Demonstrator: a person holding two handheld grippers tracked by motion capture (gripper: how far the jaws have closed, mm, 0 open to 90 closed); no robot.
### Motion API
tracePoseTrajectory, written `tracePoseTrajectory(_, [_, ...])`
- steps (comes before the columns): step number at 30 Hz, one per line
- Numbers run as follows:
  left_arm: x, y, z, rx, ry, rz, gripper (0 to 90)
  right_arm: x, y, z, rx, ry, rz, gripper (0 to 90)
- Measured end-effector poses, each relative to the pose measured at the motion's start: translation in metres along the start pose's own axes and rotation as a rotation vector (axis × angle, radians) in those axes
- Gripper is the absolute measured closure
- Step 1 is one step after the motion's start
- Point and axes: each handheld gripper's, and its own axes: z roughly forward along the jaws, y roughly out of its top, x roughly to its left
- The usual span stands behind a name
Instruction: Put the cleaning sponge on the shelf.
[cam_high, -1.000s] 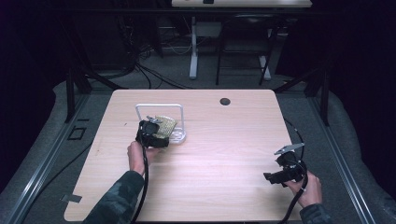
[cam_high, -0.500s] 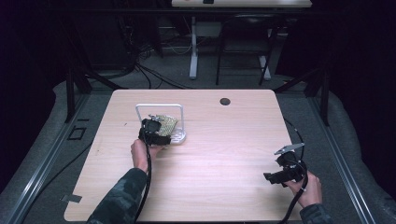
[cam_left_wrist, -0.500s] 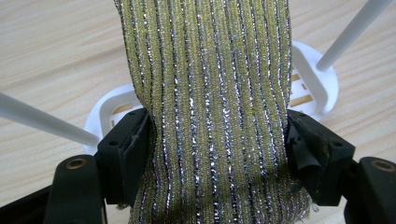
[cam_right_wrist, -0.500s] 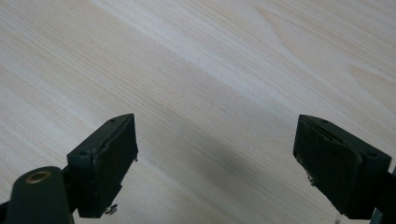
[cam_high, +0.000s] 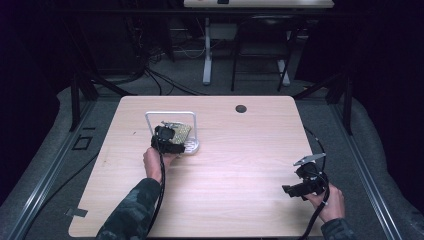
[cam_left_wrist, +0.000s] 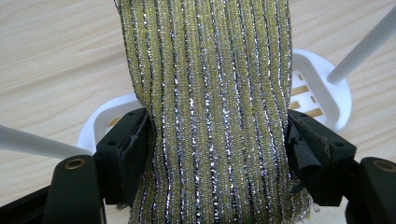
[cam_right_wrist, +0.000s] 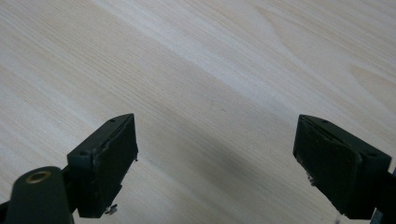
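At the frame's centre, our left gripper (cam_left_wrist: 219, 154) pinches the soft, light, gold-and-silver striped knitted cloth (cam_left_wrist: 210, 93) across its width; we judge it floppy. Our right gripper (cam_right_wrist: 219, 158) stands open.

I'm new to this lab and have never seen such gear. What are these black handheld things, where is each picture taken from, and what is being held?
No robot arm here: a person at a wooden table holds a two-jaw gripper in each hand, each trailing a cable. The high view comes from a fixed camera above the person's side, looking forward and down. The other two come from cameras riding on the grippers, looking along their black jaws.

The left gripper is shut on a gold and silver striped cloth; its pads squeeze the fabric from both sides. Under the cloth stands a white rack with a slotted base and thin white rods; in the high view it sits left of the table's middle.

The right gripper is open with nothing between its jaws, over bare wood near the table's right front corner.
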Motion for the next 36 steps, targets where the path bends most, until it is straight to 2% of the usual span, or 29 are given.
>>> tracePoseTrajectory(8, [-0.002, 0.001, 0.004, 0.015, 0.001, 0.009, 26.4, 0.0, 0.0, -0.001, -0.001, 0.001, -0.004, 13.1])
tracePoseTrajectory(16, [-0.001, -0.001, 0.008, 0.019, 0.001, 0.0, 25.9, 0.0, 0.0, -0.001, 0.0, -0.004, -0.007, 13.2])
tracePoseTrajectory(22, [-0.002, -0.002, 0.012, 0.034, 0.005, -0.005, 22.2, 0.001, 0.0, -0.001, -0.005, -0.001, -0.006, 13.1])
tracePoseTrajectory(36, [-0.002, -0.006, 0.013, 0.023, -0.015, -0.005, 14.4, 0.001, 0.001, -0.001, -0.006, 0.0, -0.009, 13.0])
